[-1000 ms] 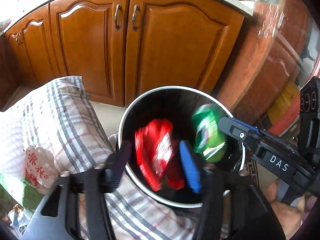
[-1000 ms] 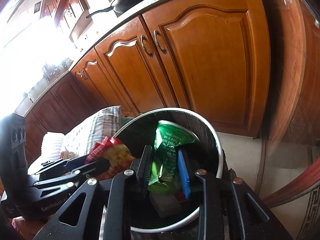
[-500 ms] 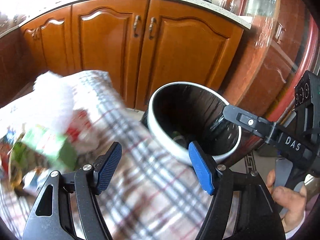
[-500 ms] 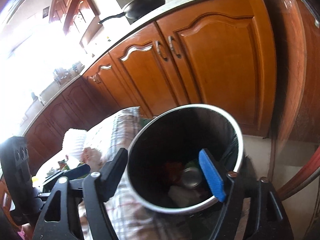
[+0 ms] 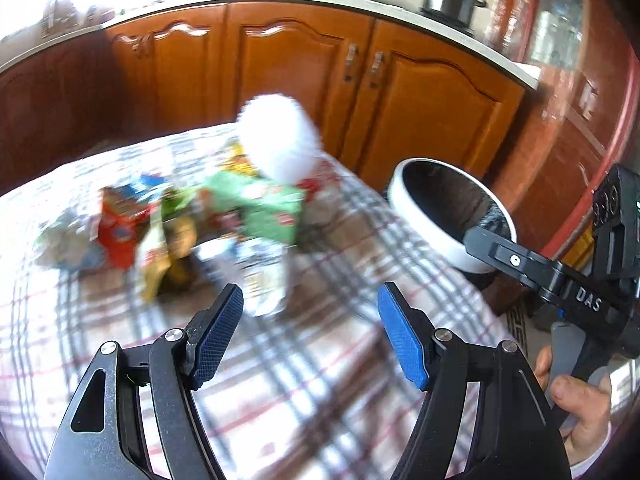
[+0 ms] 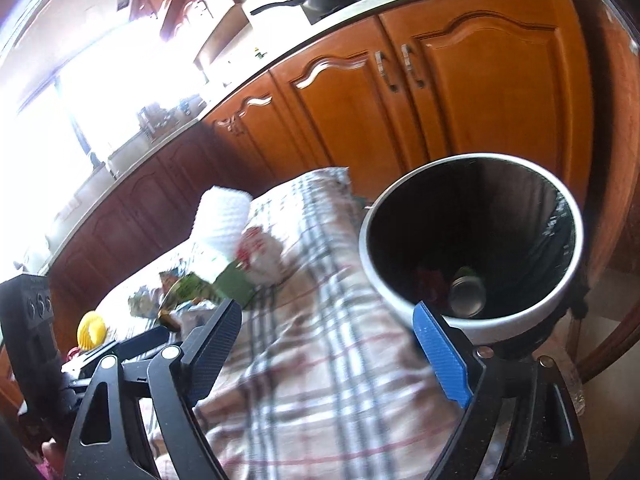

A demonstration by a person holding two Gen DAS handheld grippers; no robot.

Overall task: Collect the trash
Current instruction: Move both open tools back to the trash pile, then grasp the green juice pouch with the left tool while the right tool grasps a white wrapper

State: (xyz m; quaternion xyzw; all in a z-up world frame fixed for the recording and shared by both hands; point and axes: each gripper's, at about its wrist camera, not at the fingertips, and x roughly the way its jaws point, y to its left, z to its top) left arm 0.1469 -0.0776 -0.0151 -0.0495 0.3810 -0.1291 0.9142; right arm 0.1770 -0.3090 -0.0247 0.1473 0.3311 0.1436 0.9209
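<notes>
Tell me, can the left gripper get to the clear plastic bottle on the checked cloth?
Probably yes. The left gripper is open and empty, and the clear plastic bottle lies just ahead of its fingers on the checked cloth, with nothing between them.

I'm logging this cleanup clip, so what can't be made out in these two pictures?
- Left wrist view: wrappers on the checked cloth are motion-blurred; print unreadable.
- Right wrist view: the bin bottom is dark; only a can is clear.
- Right wrist view: glare washes out the window.
</notes>
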